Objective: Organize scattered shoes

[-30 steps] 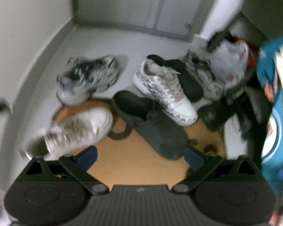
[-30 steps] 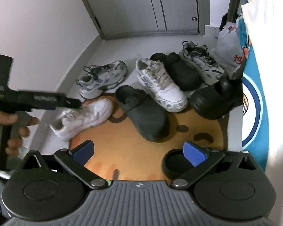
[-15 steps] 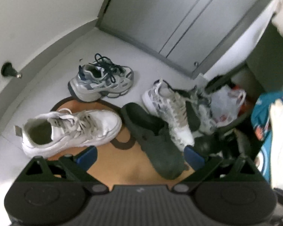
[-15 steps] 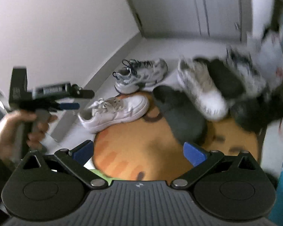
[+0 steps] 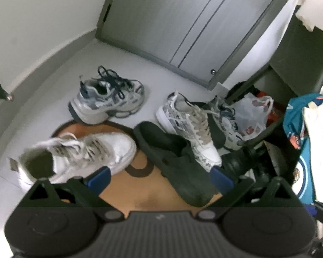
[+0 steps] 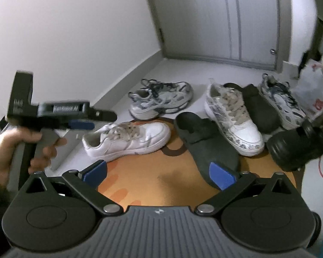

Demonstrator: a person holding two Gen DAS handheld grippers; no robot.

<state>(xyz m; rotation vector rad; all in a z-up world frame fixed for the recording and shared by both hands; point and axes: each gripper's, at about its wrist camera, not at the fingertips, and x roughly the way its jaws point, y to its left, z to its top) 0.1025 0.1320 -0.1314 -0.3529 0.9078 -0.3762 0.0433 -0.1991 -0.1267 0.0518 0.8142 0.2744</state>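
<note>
Several shoes lie scattered on and around an orange mat [image 6: 161,182]. A white sneaker [image 5: 84,154] [image 6: 129,139] lies at the mat's left. A grey-blue running shoe [image 5: 109,101] [image 6: 161,101] sits behind it on the floor. A dark clog [image 5: 176,163] [image 6: 204,144] lies mid-mat, a patterned white sneaker [image 5: 189,124] [image 6: 232,120] beside it. My left gripper [image 5: 159,178] is open and empty above the mat, also seen in the right wrist view [image 6: 81,118]. My right gripper [image 6: 159,174] is open and empty.
A second dark clog [image 6: 260,105], another grey-blue runner [image 6: 282,103] and a black shoe [image 6: 295,148] crowd the right side. A white plastic bag [image 5: 252,111] sits by a cabinet. A door stop [image 5: 0,92] juts from the left wall. Grey doors [image 6: 226,17] stand behind.
Both grippers have swung and tilted, so the views shifted up toward the doors. My left gripper has come closer to the white sneaker. No shoe has moved.
</note>
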